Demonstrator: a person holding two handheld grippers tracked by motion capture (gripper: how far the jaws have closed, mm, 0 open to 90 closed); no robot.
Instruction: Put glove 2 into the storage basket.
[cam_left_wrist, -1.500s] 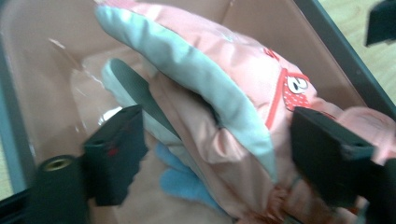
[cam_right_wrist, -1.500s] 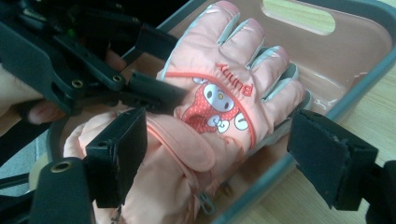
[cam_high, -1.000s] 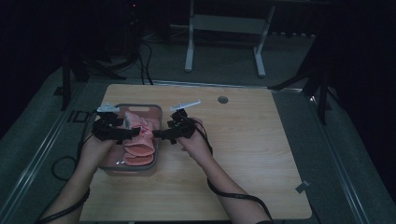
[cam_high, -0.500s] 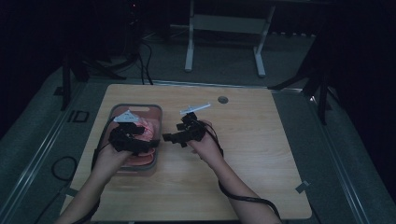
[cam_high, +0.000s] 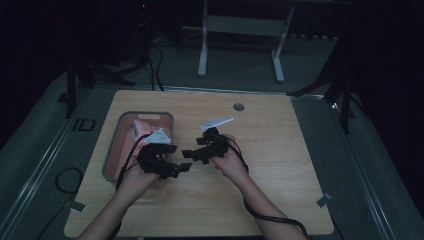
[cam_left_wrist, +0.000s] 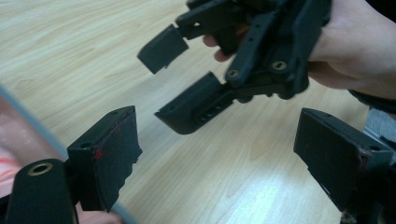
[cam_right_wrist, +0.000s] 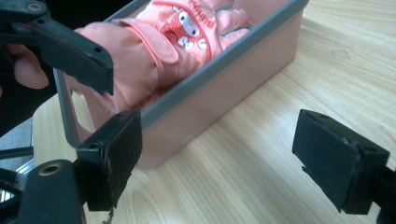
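From the high view, we see the pink glove lying inside the grey-rimmed bin, which sits near the left edge of the table; we judge it is stowed there so it stays put. Our left gripper hovers just right of the bin and our right gripper a little farther right, both nearly level and pointing at each other. In the left gripper view, our jaws stand wide apart with nothing between them, over bare wood beside the bin's rim, facing the right gripper. In the right gripper view, our jaws gape empty toward the bin, the glove bunched inside, the left gripper above its near corner.
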